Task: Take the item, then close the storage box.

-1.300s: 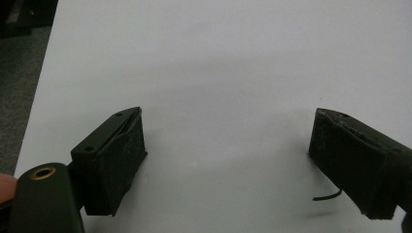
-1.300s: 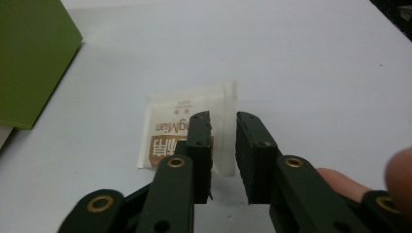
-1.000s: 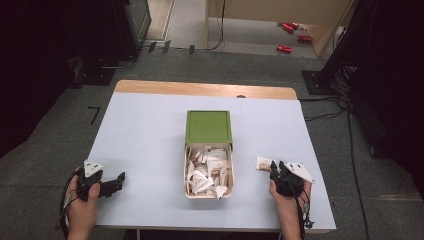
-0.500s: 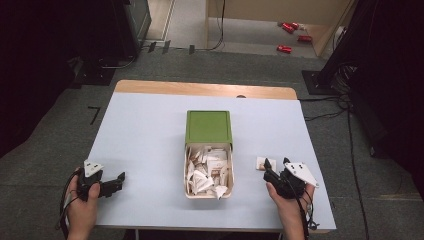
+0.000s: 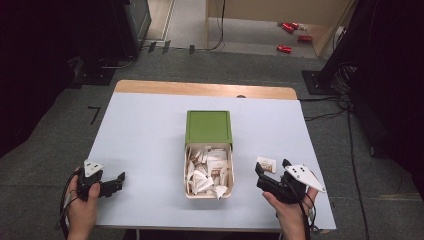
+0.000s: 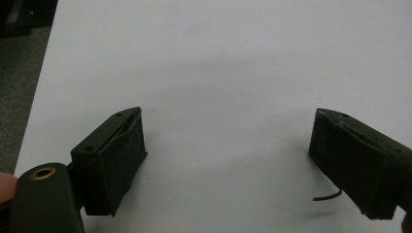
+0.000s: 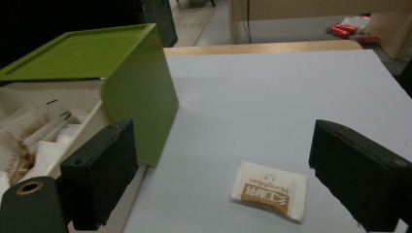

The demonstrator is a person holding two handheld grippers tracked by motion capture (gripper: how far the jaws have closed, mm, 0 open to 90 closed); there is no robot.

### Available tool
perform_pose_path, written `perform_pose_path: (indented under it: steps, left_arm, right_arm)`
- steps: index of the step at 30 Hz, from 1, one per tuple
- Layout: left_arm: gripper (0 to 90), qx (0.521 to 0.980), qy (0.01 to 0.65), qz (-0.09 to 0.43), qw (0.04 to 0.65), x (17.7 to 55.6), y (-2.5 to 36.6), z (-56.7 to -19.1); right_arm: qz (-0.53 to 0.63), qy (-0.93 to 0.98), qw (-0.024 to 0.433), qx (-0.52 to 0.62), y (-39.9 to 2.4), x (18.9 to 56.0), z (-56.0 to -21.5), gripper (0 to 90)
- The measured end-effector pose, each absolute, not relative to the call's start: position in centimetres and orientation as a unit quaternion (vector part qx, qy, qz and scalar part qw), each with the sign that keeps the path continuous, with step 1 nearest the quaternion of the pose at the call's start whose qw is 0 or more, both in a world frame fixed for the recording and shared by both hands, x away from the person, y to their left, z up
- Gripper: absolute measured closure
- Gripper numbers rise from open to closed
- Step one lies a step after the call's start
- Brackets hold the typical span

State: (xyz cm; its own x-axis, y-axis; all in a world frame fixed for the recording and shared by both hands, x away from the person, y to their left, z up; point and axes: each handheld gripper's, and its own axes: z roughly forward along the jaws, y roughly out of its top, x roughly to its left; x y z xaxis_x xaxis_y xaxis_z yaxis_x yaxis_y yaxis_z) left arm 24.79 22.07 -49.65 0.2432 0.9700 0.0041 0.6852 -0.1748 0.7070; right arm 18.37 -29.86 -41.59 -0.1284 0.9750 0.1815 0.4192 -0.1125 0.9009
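Note:
A green box (image 5: 208,126) stands mid-table, and its pale drawer (image 5: 186,172) is pulled out toward me, full of several white packets (image 5: 206,170). One white and tan packet (image 5: 266,164) lies flat on the table right of the drawer. My right gripper (image 5: 273,169) is open just behind that packet and does not touch it. In the right gripper view the packet (image 7: 269,190) lies between the wide-apart jaws of the right gripper (image 7: 218,174), with the green box (image 7: 97,63) at the left. My left gripper (image 5: 119,181) rests open at the front left, and the left gripper (image 6: 226,160) has bare table between its jaws.
The table (image 5: 150,135) is pale blue-grey with a wooden strip (image 5: 200,90) along its far edge. Cables (image 5: 350,130) run over the floor to the right, and red items (image 5: 290,27) lie on the floor far behind. The right hand is close to the front edge (image 5: 225,229).
The right hand has drawn back a little toward the front edge and to the left. The loose packet stays on the table. The left gripper has not moved.

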Motion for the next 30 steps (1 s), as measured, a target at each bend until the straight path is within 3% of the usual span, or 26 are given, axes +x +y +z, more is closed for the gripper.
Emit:
perform_pose_path:
  steps: [7, 30]
  left_arm:
    - [13.5, 0.729, 0.568, 0.237, 0.3, 24.8, 22.1, -49.7]
    - [13.5, 0.729, 0.568, 0.237, 0.3, 24.8, 22.1, -49.7]
  right_arm:
    - [0.466, 0.604, 0.303, 0.571, -28.7, 17.7, -40.9, 9.6]
    - [0.455, 0.628, 0.312, 0.548, -24.4, 16.7, -40.8, 21.9]
